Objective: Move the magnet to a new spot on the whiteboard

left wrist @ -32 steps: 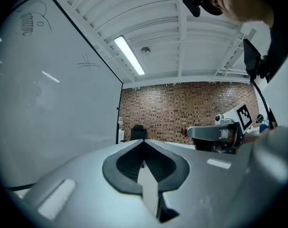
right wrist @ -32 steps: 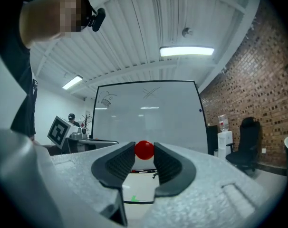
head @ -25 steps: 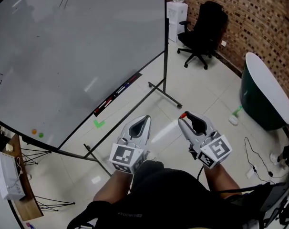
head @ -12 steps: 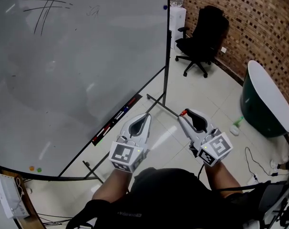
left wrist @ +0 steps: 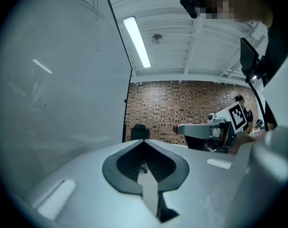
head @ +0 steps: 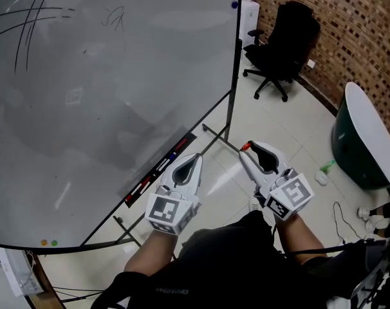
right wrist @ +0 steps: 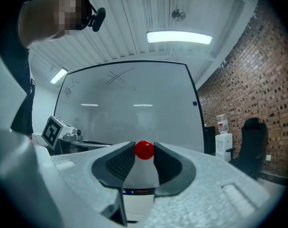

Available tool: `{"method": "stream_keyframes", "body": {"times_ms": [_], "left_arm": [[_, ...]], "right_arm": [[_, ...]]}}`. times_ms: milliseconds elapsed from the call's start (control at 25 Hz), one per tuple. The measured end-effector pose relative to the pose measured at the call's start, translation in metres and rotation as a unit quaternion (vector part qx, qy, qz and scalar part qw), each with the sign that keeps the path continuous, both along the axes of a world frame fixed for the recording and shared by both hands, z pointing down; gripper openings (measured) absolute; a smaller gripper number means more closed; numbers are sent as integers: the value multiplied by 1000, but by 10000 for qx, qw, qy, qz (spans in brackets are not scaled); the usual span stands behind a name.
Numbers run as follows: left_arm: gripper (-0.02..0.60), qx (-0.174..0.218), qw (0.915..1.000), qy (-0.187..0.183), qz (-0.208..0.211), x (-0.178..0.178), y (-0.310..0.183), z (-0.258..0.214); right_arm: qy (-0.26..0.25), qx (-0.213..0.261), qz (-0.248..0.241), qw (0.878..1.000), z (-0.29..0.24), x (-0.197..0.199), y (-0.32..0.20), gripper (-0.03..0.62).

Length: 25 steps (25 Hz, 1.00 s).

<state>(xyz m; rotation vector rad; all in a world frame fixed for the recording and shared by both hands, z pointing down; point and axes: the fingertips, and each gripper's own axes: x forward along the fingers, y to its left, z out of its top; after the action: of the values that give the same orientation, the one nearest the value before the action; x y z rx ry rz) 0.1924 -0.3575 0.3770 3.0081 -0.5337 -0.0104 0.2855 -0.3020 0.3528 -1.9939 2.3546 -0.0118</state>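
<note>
A small red round magnet sits pinched between the tips of my right gripper, which is shut on it. In the head view the magnet shows as a red dot at the tip of my right gripper, held above the floor to the right of the whiteboard. The whiteboard stands ahead of the right gripper, some way off. My left gripper is beside it, jaws meeting at the tips with nothing held; its own view shows my left gripper next to the whiteboard.
A blue magnet sticks near the board's top right edge; orange and green magnets sit near its bottom. A marker tray runs along the board. A black office chair, a dark green tub and a brick wall stand to the right.
The head view has swung so the whiteboard fills more of the picture and sits further right. Both grippers keep nearly the same place; the red magnet stays in the right gripper.
</note>
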Motion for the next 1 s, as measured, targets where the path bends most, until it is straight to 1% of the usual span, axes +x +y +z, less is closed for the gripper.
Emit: {"method": "stream_keyframes", "body": {"times_ms": [160, 400, 560, 760, 920, 1000], "left_arm": [[15, 3, 9995, -13, -302, 11, -19, 5], [15, 62, 9968, -9, -802, 48, -44, -3], [15, 118, 9920, 25, -1258, 87, -66, -12], [15, 24, 9854, 0, -1703, 143, -86, -20], [15, 6, 9791, 79, -2030, 179, -96, -24], [15, 2, 9758, 62, -2188, 192, -99, -22]], "right_arm": [[65, 66, -236, 9997, -3, 19, -28, 107], [196, 308, -717, 9968, -18, 66, -76, 107], [223, 430, -1131, 9924, -29, 109, -114, 107], [290, 566, -1478, 9870, -46, 169, -148, 107], [386, 632, -1726, 9822, -57, 210, -168, 107], [453, 694, -1814, 9799, -62, 226, -177, 107]]}}
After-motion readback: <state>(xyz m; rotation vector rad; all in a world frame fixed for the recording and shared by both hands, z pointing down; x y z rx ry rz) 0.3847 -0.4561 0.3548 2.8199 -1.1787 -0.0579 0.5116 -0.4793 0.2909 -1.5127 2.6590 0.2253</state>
